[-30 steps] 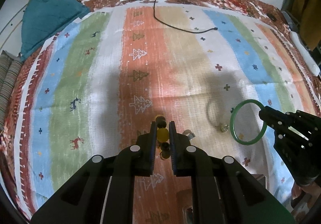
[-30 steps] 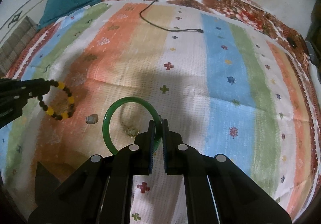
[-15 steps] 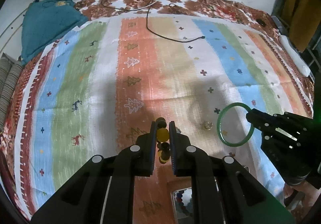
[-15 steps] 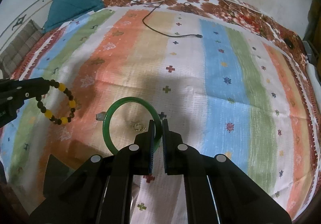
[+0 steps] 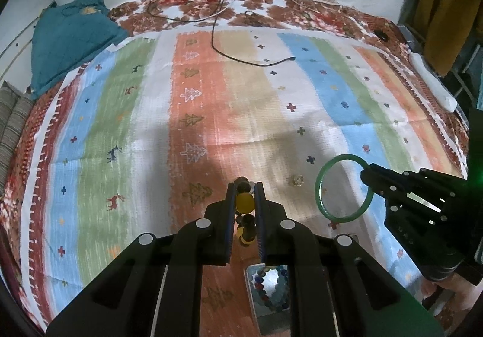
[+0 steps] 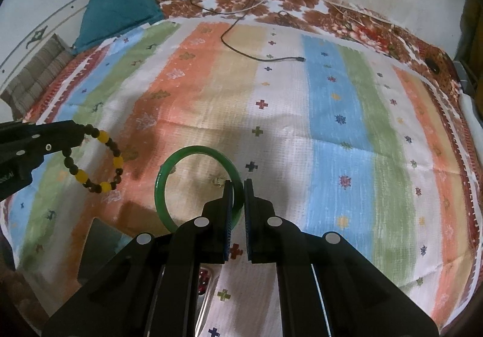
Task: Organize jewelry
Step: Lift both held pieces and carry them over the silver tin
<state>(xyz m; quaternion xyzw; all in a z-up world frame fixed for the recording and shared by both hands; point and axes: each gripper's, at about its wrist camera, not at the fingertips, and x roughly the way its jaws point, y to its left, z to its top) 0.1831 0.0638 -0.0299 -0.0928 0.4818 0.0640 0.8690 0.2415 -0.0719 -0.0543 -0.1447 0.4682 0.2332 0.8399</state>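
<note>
At lower centre the right gripper is clamped on the rim of a green bangle, which stands up off the striped cloth. At the left edge, the left gripper pinches a beaded bracelet — dark and yellow beads — hanging below its tips. A black cable lies at upper centre.

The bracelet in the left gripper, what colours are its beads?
Dark brown and yellow beads; the right wrist view shows them best.

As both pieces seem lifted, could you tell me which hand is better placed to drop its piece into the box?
Probably the left gripper: its bead bracelet hangs almost over the open box; the right gripper holds the bangle further aside.
</note>
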